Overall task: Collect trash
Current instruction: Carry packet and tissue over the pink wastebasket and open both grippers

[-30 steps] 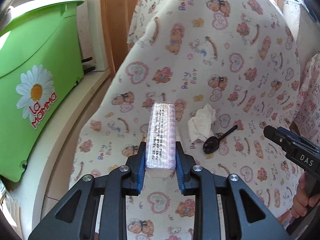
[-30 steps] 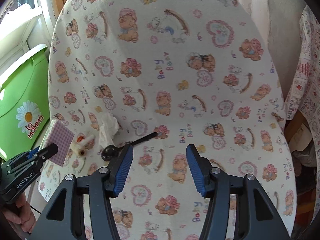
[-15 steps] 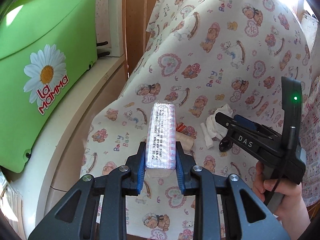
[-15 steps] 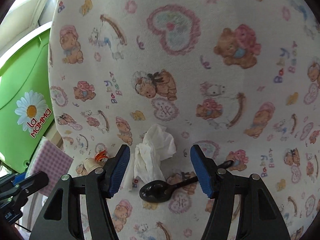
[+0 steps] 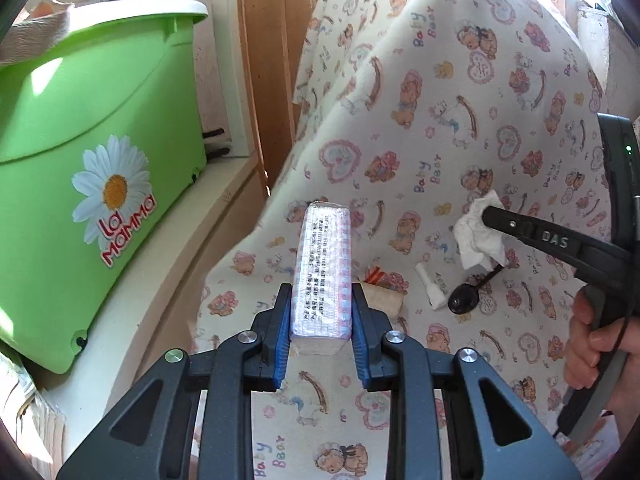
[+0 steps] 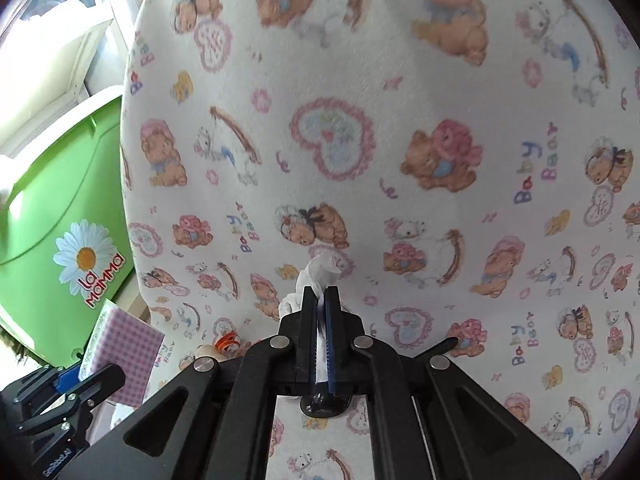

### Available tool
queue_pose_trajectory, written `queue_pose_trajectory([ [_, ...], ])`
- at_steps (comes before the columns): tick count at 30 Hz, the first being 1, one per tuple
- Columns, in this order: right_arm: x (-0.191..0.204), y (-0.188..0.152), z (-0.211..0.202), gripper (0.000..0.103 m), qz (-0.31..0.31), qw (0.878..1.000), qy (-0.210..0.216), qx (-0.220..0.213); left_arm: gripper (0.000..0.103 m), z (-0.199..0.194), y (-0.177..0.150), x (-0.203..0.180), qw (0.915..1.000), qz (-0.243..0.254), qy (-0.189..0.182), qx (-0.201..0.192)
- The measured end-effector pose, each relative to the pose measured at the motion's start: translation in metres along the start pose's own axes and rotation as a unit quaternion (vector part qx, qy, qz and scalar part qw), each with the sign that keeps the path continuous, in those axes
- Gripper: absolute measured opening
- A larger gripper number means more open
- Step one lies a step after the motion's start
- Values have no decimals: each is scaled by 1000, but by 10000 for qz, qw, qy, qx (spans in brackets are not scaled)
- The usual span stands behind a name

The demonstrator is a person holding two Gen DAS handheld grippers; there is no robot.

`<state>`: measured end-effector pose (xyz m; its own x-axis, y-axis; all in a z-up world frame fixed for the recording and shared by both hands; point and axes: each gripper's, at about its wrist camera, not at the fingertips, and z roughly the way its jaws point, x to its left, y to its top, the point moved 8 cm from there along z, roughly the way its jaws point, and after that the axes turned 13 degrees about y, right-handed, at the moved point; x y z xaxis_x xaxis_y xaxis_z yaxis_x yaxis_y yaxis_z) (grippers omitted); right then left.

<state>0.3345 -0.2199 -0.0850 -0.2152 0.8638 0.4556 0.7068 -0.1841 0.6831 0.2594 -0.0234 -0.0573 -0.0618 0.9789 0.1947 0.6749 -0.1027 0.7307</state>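
Tissue (image 6: 320,276) in R gripper (image 6: 322,300) jaws

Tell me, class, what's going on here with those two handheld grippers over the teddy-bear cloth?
A person is clearing litter from a teddy-bear print cloth. The left gripper is shut on a pink-checked plastic-wrapped tissue pack. The right gripper has its fingers closed on a crumpled white tissue. A black plastic spoon, a small white tube-like scrap and a beige wrapper lie on the cloth. A green plastic bin with a daisy logo stands to the left.
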Motion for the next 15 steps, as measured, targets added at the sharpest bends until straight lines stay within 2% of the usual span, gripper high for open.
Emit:
queue_pose_trajectory([
  [2,-6,2,-10,4,77,9999,67,3,25,-3,2,10,9999,-148,-10,-67],
  [6,-14,0,-32,4,267,9996,63,-110,25,-10,-1,21,9979,-512,-376,132],
  [10,-21,-7,-61,4,479,9987,-73,-154,25,-15,-7,29,9968,-677,-359,209],
  [15,-4,-14,-95,4,244,9992,-116,-280,25,-27,-15,24,9986,-471,-242,75],
])
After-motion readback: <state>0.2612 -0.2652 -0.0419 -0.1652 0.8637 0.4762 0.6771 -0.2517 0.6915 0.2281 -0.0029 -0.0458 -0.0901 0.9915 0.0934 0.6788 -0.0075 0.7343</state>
